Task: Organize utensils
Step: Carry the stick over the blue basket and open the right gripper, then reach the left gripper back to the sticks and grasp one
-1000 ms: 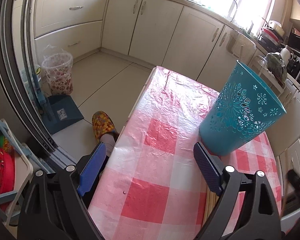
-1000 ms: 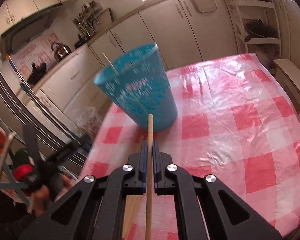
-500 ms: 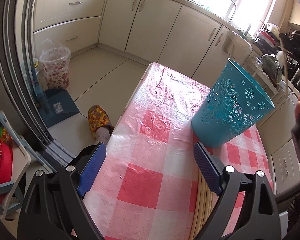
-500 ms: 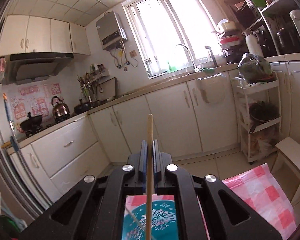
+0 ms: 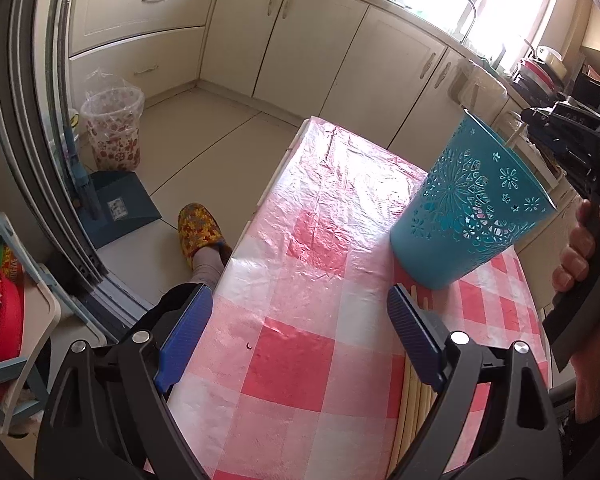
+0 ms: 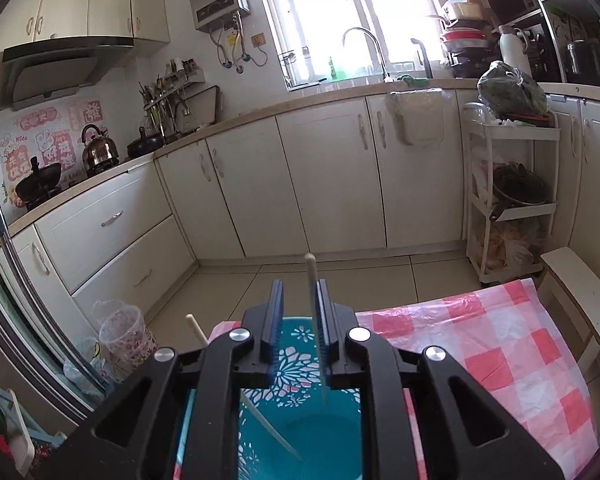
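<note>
The left gripper (image 5: 300, 336) hangs with jaws spread wide. The right gripper (image 6: 299, 322) has just been parting its jaws, a hand (image 5: 580, 256) clutching its handle.

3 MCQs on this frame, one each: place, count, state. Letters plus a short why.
1. Where is the right gripper?
A. over the open teal cup
B. flat on the tablecloth
C. beside the trash bin

2. How many chopsticks show in the cup, right wrist view?
A. none
B. two
C. five

3. How do the left gripper jaws stand?
A. shut on a chopstick
B. shut on the cup
C. wide apart, nothing between them

Answers:
1 A: the right wrist view looks straight down into the cup.
2 B: one chopstick stands between the jaws, which have just been opening, and another leans inside.
3 C: only tablecloth shows between the blue pads.
</note>
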The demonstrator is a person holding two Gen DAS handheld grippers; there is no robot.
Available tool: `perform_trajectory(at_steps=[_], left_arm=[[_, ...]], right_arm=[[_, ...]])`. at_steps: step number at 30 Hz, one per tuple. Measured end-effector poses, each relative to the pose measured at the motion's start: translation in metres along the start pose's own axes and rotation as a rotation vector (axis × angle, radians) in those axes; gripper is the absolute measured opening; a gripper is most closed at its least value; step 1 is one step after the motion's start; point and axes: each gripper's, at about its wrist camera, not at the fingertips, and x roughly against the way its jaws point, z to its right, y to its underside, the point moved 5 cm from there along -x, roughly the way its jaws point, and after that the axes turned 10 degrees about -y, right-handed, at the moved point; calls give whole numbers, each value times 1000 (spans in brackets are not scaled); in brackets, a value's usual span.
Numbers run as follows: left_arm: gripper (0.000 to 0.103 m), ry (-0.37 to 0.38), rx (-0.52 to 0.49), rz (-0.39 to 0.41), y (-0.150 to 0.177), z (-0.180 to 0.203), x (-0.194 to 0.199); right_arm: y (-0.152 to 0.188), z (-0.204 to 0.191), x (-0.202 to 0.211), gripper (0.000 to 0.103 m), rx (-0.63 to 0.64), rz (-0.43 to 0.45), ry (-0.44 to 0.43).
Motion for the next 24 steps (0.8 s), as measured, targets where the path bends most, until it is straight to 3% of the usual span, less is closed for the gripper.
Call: perform_trajectory(at_steps=[4,7,9,12,15,19,24], left_arm=[[85,-14,-10,2,2,0,5],[85,-22,-21,6,5,-1,8],[85,-23,-27,-3,8,-2,8],[85,-27,-38,-17,14,0,7],[85,-28,-55,-22,19,4,9],[85,-34,-75,-26,23,6,11],[85,-39,-75,-38,23,5,7]], right_arm=[[-6,1,56,31,-32,85,-15],[17,6,99,41,-23,87,-1],[51,7,109,41,-6,-4,18],[117,9,94,40,4,-235,19],[167,10,72,23,-38,-401,1],[192,4,50,15,-42,-474,11],[204,-1,39,14,-2,-504,24]])
